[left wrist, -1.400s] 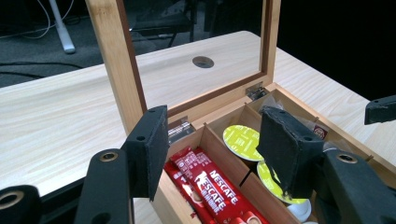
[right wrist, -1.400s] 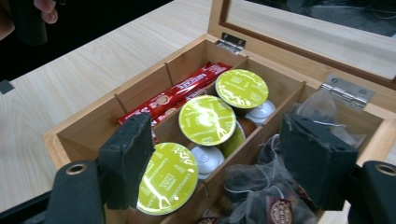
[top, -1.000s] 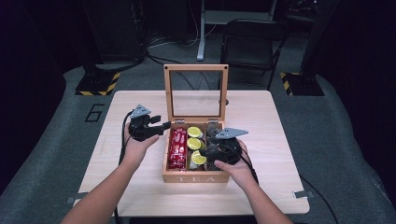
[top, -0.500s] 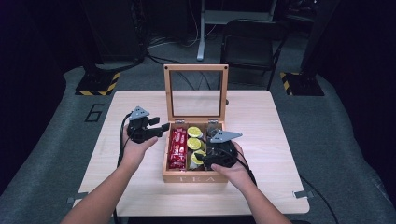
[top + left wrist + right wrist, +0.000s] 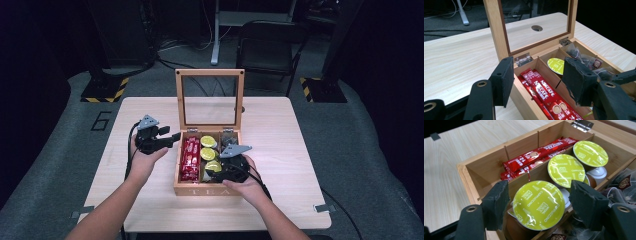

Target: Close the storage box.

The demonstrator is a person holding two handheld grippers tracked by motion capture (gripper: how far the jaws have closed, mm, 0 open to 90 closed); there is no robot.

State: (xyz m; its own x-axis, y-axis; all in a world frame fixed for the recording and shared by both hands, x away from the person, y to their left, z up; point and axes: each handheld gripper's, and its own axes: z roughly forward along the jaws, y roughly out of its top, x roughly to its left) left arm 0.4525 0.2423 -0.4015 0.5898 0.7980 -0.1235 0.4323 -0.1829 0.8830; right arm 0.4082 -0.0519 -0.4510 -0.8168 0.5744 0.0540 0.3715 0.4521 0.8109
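Right gripper (image 5: 539, 206) jaws spread wide around the nearest green capsule (image 5: 538, 204) in the wooden tea box (image 5: 187, 187), gripping nothing, left gripper (image 5: 172, 138) jaws wide open, empty, beside the box's left wall, above the table (image 5: 280, 130)

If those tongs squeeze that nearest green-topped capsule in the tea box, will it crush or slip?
The nearest capsule probably weighs little. Its glossy green foil lid looks thin, so pressing there could dent it. The right tongs, open, straddle its round rim; smooth curved sides might slip or twist. It sits tilted among other capsules, so it may tip when nudged.
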